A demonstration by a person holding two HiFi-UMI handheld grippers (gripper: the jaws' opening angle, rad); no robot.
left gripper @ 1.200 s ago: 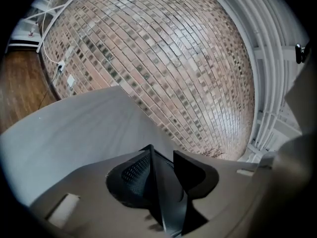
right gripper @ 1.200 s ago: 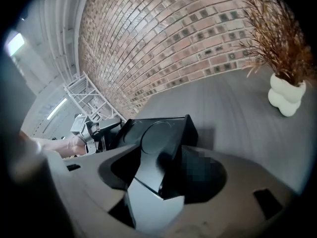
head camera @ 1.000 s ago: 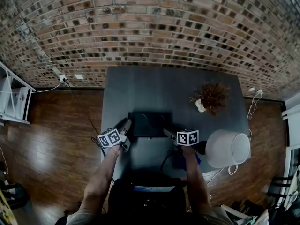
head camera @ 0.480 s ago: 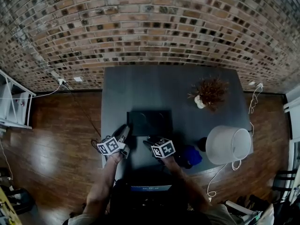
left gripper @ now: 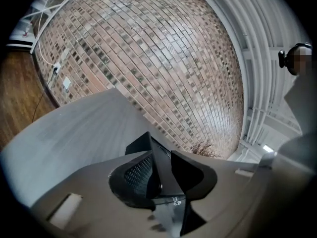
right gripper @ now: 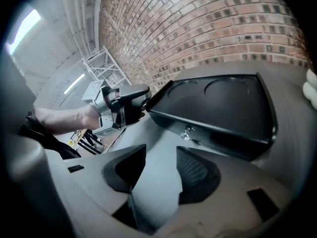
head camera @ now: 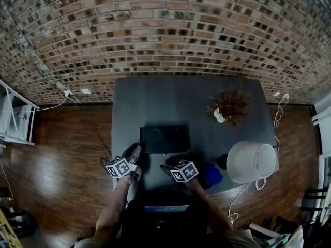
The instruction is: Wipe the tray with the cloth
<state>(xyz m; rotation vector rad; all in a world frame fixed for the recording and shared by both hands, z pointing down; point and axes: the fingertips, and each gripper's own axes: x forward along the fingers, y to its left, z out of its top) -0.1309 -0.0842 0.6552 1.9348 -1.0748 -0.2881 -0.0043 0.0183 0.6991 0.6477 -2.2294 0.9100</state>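
Tray (head camera: pixel 165 138) near front edge of table (head camera: pixel 186 97), left of centre. Left gripper (head camera: pixel 138 150) clamped on tray's front-left corner. Right gripper (right gripper: pixel 161 151) before tray's front edge, jaws just closing, partly apart, nothing between. Cloth (head camera: pixel 211 173) just right, at front edge.

tray (head camera: pixel 164 138): glossy plastic | table (head camera: pixel 181 99): matt, smooth | wall (head camera: pixel 165 30): rough brick | floor (head camera: pixel 57 154): glossy wood

Head cam steeply down; gripper cams close-in, both share tray (head camera: pixel 164 138) (left gripper: pixel 141 144) (right gripper: pixel 218 103).
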